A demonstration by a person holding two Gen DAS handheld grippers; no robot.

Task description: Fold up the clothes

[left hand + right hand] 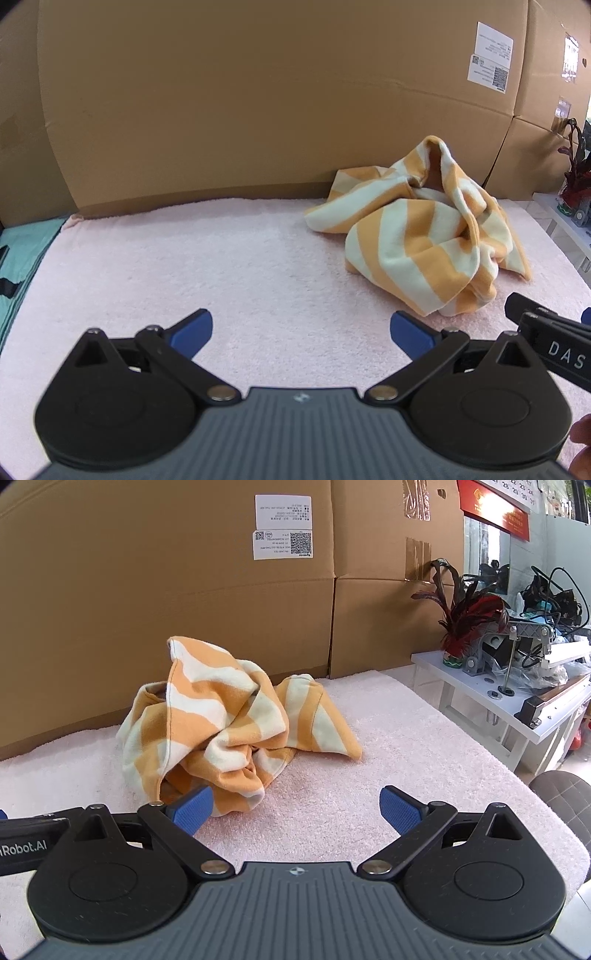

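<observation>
Both jaws spread wide, nothing held: left gripper [301,332] over bare pink towel surface [184,258], right gripper [295,808] just short of the garment. Orange-and-cream striped garment [221,723] lies crumpled in a heap near the cardboard boxes [147,609], not folded. Step looks like approach-to-grasp; next likely needs finding an edge or corner and spreading it flat.

"DAS" and "Robot.AI" on claw [565,354] bodies
</observation>
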